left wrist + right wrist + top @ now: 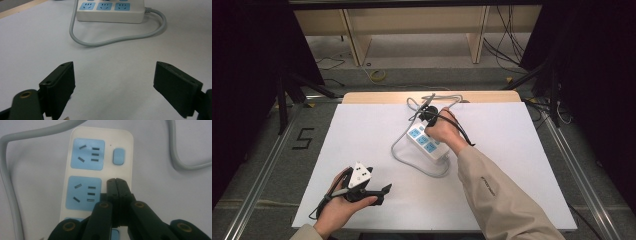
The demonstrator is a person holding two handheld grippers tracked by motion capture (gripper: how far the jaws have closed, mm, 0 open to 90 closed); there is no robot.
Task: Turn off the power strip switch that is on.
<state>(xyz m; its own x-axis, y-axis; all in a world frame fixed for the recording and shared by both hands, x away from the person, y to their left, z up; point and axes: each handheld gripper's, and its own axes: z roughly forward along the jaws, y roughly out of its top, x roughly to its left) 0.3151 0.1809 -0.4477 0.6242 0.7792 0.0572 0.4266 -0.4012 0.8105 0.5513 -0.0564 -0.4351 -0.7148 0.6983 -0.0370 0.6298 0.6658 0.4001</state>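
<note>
Left hand-held gripper [113, 87] wide apart; right hand-held gripper [116, 182] closed over power strip [100, 170].

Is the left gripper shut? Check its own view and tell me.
No. The left gripper has its two black jaws standing wide apart over the bare white table, with nothing between them.

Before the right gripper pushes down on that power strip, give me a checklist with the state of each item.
1. Right gripper jaws shut together: ok.
2. Its tip over the power strip, beside the second socket: ok.
3. Tip on a switch like the blue switch farther along: cannot tell, jaws cover that spot.
4. Left gripper open, off the strip: ok.
5. Grey cable away from the left gripper: ok.
</note>
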